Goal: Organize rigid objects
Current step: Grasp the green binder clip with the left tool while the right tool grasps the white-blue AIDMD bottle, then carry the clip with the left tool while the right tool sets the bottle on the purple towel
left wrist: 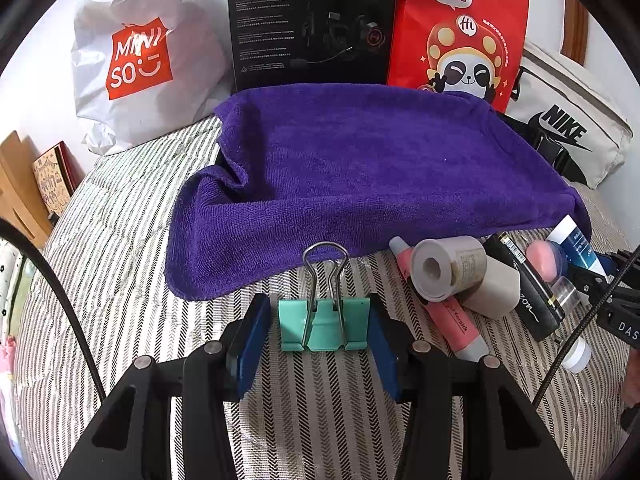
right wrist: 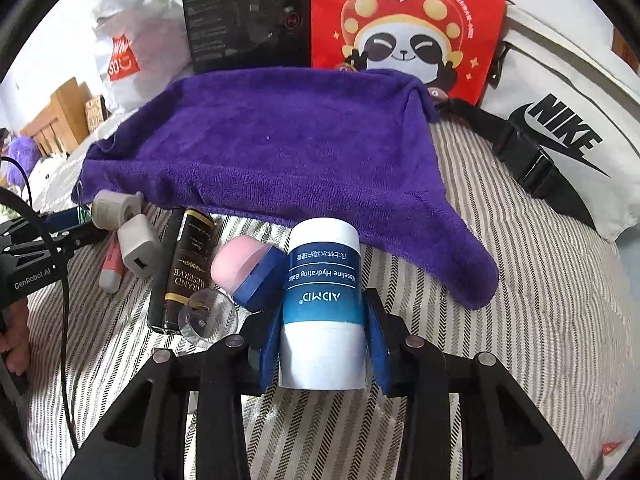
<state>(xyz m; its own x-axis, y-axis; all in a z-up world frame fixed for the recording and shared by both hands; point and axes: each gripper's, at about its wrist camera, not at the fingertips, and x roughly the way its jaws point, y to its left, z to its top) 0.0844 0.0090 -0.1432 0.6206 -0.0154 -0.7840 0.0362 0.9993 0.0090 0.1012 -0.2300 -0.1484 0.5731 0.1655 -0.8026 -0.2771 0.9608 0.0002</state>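
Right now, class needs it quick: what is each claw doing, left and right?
Left claw: closed on the green binder clip, pads against both its sides.
Right claw: closed on the blue and white balm tube.

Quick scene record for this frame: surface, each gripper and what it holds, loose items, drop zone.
surface: striped bedding
left gripper: shut on teal binder clip
right gripper: shut on blue-and-white balm tube
loose items: pink tube, paper roll, white charger, dark box, pink-and-blue piece
likely drop zone: purple towel, nothing on it
backdrop: red panda bag, white Nike bag
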